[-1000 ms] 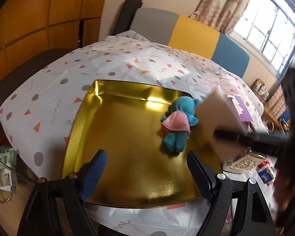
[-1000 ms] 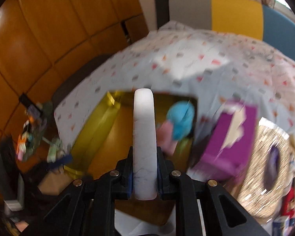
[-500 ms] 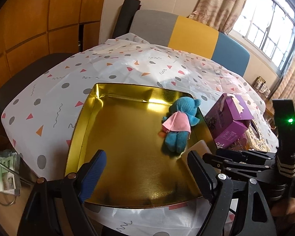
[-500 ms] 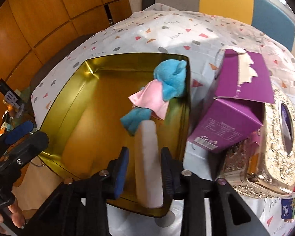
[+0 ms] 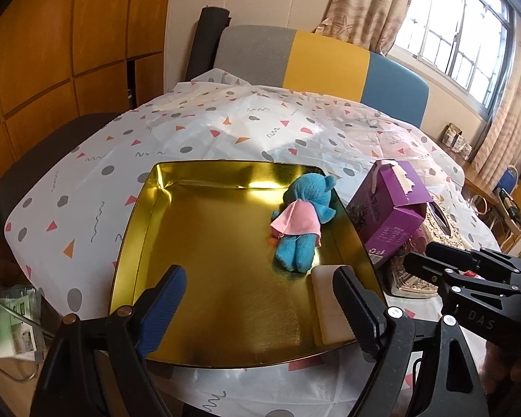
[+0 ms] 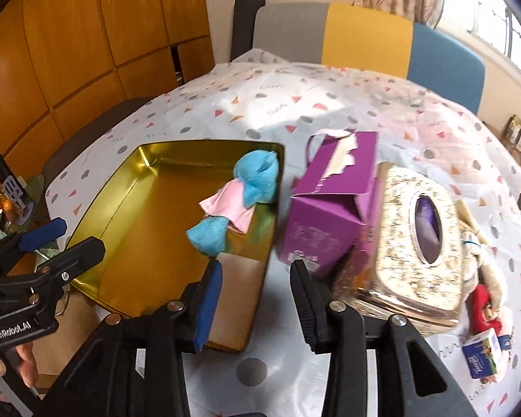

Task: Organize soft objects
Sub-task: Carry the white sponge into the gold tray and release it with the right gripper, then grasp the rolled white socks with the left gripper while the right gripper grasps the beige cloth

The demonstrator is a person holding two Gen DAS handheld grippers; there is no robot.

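**White pad lies in the gold tray, both grippers empty**

Your right gripper [image 6: 255, 300] has just been opening; its jaws stand partly apart with nothing between them, hanging over the near right rim of the gold tray [image 5: 135, 239] and the patterned cloth of the counter [image 5: 198, 132]. The white foam pad [image 5: 324, 304] lies flat in the tray's near right corner, free of both grippers; in the left wrist view one black finger [image 5: 356, 307] of your left gripper overlaps its edge. Your left gripper [image 5: 257, 307] is spread wide and holds nothing, poised above the tray's near edge.

The blue plush bear [image 5: 304, 222] with its pink cape lies on its back along the tray's right side, head toward the far right corner, feet just beyond the pad. Just outside the tray's right wall stands a torn-open purple carton [image 6: 330, 208], leaning against a glittery gold tissue box [image 6: 420, 239]. A small doll in red [image 6: 486, 309] and a little blue-and-white box [image 6: 484, 356] lie toward the counter's right edge.
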